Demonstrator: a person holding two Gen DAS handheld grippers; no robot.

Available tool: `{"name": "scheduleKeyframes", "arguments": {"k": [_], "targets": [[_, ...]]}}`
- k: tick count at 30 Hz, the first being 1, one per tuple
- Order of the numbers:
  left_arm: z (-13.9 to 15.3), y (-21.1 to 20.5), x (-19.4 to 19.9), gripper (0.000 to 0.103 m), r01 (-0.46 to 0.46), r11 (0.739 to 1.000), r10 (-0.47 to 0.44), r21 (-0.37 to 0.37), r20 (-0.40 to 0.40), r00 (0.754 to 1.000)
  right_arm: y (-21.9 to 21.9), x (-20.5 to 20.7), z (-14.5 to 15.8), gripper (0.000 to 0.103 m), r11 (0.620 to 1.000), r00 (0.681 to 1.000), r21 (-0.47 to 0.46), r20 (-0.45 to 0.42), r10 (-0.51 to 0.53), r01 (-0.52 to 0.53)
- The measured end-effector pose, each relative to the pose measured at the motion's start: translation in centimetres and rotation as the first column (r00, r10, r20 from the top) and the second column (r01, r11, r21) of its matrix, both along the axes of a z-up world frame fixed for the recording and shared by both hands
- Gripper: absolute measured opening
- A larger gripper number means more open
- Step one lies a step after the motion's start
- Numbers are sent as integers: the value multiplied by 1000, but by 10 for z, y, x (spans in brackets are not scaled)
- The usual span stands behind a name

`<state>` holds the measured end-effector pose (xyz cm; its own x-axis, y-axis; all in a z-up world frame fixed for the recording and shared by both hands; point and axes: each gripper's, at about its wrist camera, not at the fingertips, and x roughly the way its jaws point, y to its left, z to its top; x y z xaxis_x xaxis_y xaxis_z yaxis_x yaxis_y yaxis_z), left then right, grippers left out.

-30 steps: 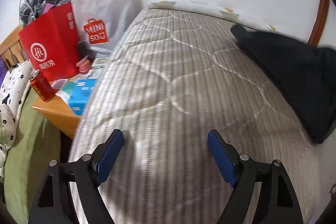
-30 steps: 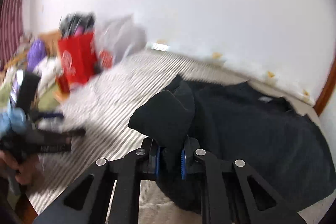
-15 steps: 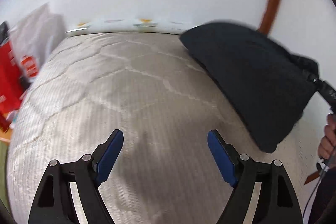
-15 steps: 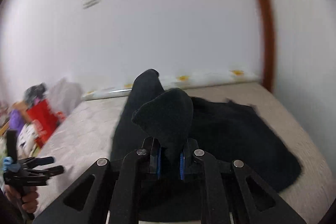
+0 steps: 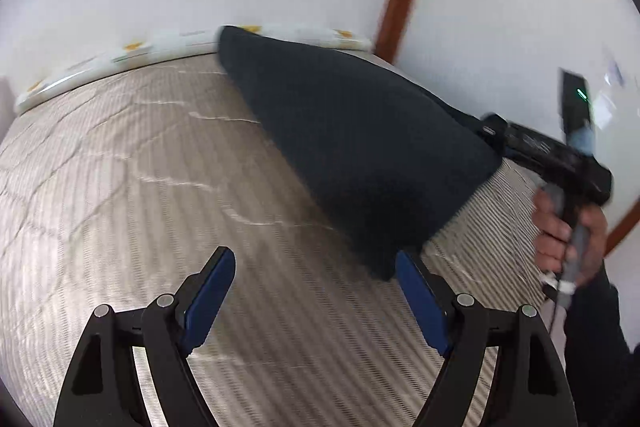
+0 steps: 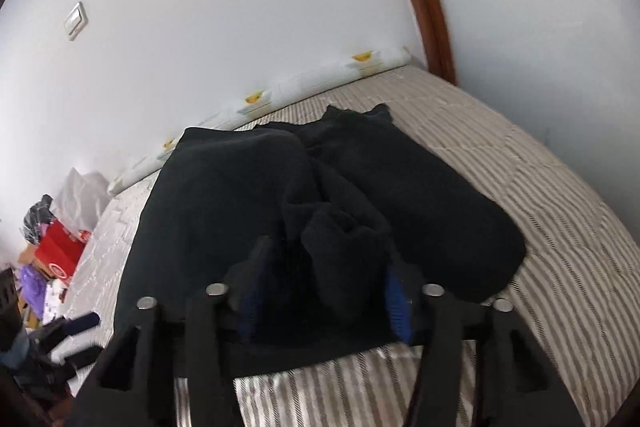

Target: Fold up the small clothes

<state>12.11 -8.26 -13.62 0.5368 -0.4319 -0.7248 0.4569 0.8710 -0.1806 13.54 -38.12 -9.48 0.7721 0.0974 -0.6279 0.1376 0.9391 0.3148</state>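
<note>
Striped mattress [image 6: 560,227] now bears the black garment [image 6: 224,195]: right gripper [image 6: 324,295] jaws just opened, releasing it; left gripper [image 5: 312,291] waits wide.

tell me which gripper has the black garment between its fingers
The right gripper: the black garment is bunched between its blue pads. The left gripper is open over the bare striped mattress, with nothing between its fingers.

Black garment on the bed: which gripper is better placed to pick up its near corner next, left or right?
Probably left. The left gripper is open and empty, with the near corner of the garment just beside its finger. The right gripper has bunched cloth between its open jaws.
</note>
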Motion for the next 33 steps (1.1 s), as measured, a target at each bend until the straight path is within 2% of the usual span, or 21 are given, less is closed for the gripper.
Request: {"name": "scheduleKeyframes", "arguments": {"k": [2,4,6,8,9,11,13,14,16,21,26,33], "targets": [[-4,-15,-1,80,30,999,-30,16,-5,1000,0,6,-5,54,1000,1000,-4,-14,-2,2],[-8,-25,2,80,40,999,-40,34,-7,999,0,12,-10,49,1000,999,-31,-35,-4,3],[-12,-34,5,80,51,998,-50,38,-13,999,-1,14,-11,21,998,999,-56,-37,2,-4],[-16,-39,12,78,43,998,-43,48,-13,999,-2,16,-13,21,997,999,-70,-35,11,-14],[-18,-42,15,73,36,998,-36,49,-17,999,-3,18,-14,20,997,999,-70,-39,14,-17],[-22,-44,20,62,27,999,-26,30,-37,999,-2,20,-16,20,996,998,-80,-59,19,-24],[-23,-46,24,41,28,1000,-28,8,-48,998,3,21,-16,20,992,997,-117,-68,32,-40],[-23,-45,26,40,35,999,-36,-6,-44,998,4,23,-17,20,991,997,-127,-71,34,-43],[-20,-43,24,27,41,999,-41,11,-10,999,7,27,-18,19,990,997,-132,-67,37,-46],[-13,-17,22,21,-12,999,12,-34,12,1000,15,34,-20,17,994,996,-78,-63,67,-72],[-11,40,26,19,-126,986,125,-108,-16,992,55,48,-21,17,987,988,-70,-71,138,-143],[-11,117,8,19,-244,966,244,-88,-16,970,141,73,-24,17,962,961,-48,-74,266,-270]]}}
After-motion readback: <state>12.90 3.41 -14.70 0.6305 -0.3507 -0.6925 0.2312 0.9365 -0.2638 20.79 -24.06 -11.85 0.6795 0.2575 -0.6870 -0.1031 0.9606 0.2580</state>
